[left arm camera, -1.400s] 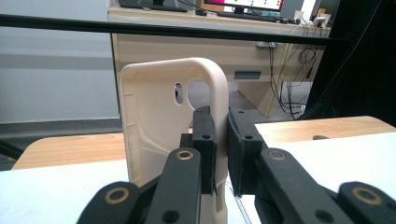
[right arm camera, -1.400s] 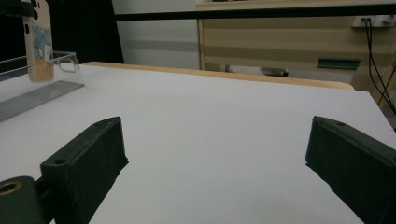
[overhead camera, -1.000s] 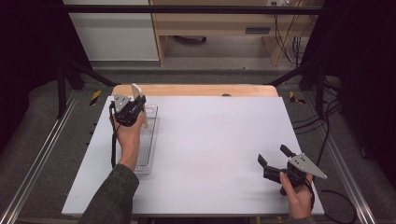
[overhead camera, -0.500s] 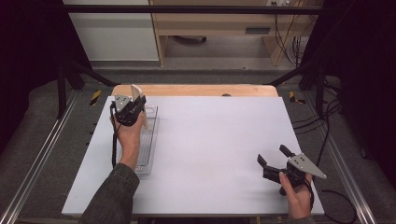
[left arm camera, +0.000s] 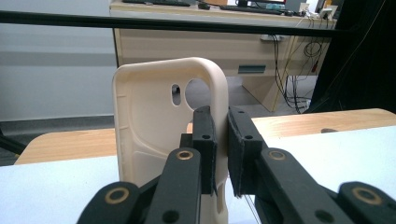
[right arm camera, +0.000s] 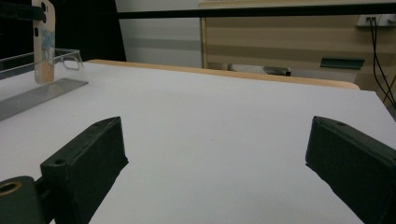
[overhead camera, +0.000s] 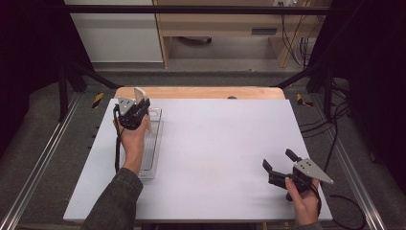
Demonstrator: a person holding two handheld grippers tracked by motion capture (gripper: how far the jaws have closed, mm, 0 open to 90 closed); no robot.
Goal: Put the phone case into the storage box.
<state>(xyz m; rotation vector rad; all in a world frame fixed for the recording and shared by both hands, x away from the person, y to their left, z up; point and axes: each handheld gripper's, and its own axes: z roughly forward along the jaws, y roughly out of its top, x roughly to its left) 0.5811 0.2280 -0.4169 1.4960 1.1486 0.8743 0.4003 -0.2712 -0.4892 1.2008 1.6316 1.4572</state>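
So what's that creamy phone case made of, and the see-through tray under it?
The phone case looks like hard matte plastic: thin moulded walls with neatly cut camera holes. The tray seems to be clear glossy plastic, perhaps acrylic, since the table shows through it and its edges catch the light.

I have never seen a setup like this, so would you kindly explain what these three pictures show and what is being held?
No robot arm here: a person holds a two-jaw tool in each hand at a white table. The high view looks down from above the person's side. The other two come from cameras riding on the tools, looking along their black jaws. The left hand-held gripper is shut on the side wall of a cream phone case, held upright over a clear plastic tray lying on the table's left side. The right hand-held gripper rests near the right front corner, jaws wide apart, with nothing between them.
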